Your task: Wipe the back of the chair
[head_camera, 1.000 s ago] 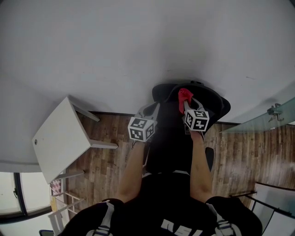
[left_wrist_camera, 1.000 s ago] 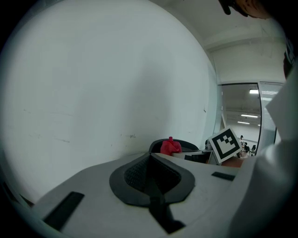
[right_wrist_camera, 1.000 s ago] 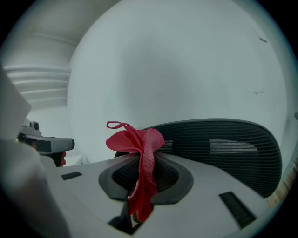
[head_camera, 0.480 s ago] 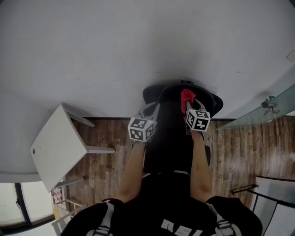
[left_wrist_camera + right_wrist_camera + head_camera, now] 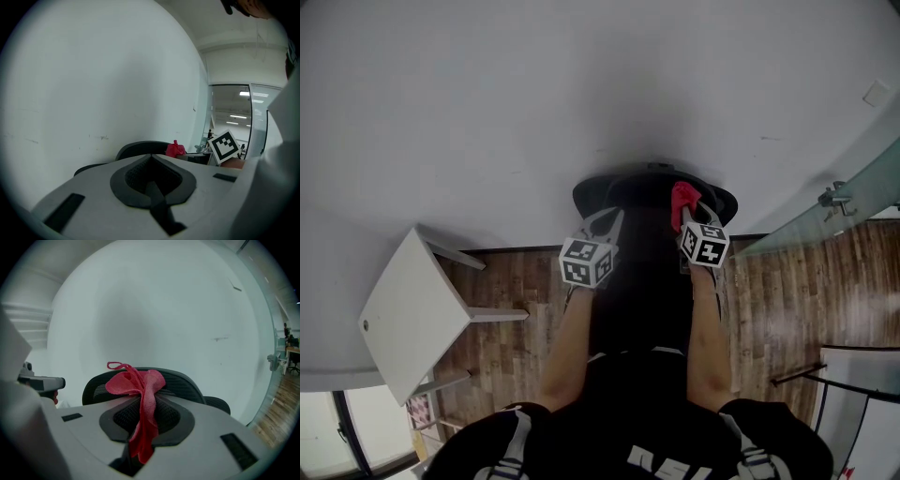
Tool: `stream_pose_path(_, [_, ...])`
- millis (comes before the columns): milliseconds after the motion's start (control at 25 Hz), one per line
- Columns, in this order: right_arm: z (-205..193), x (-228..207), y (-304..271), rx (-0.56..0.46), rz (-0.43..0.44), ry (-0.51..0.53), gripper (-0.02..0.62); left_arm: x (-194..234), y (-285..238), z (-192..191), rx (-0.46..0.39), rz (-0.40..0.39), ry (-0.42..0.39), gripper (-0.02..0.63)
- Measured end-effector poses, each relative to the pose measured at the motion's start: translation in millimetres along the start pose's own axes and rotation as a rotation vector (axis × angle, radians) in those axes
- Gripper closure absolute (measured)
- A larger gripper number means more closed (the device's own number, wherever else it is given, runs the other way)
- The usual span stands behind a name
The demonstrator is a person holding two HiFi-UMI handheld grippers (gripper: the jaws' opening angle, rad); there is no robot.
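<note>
The black mesh chair stands against the white wall, its back facing me. My right gripper is shut on a red cloth, whose bunched end lies at the top edge of the chair back. In the right gripper view, the cloth's tail hangs down between the jaws of the right gripper. My left gripper is held level beside it, shut and empty, over the left of the chair. From the left gripper I see the chair back, the cloth and the right gripper's marker cube.
A white wall rises close behind the chair. A white table stands to the left on the wooden floor. A glass partition with a metal fitting runs along the right. My arms and body fill the lower middle.
The chair and both grippers sit a little higher in the head view than before. The right gripper has kept hold of the red cloth at the chair's top. The left gripper stays shut.
</note>
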State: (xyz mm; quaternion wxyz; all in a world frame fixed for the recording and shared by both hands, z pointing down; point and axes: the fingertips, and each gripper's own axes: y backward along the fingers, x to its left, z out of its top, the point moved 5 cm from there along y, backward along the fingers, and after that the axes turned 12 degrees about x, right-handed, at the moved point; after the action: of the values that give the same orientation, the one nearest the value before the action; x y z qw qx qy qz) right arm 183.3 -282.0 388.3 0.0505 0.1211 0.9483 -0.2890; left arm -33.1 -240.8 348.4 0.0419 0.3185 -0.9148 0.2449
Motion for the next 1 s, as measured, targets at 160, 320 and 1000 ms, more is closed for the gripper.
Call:
stream_pose_path(160, [-3.8,-16.6,10.9,-0.003,-0.033,-0.014,0.512,-12.8,-9.4,2.2,0.003,-0.032,-0.015,0.584])
stream_pose_path(320, [-7.6,-35.1,25.2,-0.009,-0.07,-0.035,0.512,-26.8,-16.8,4.6,0.007,-0.062,-0.03,0.584])
stream_pose_path(1000, [-25.9,-56.1,82.9,-0.034,-0.14,-0.052,0.512,-69.2,-7.6,-1.3,-0.001,-0.132,-0.061,0.584])
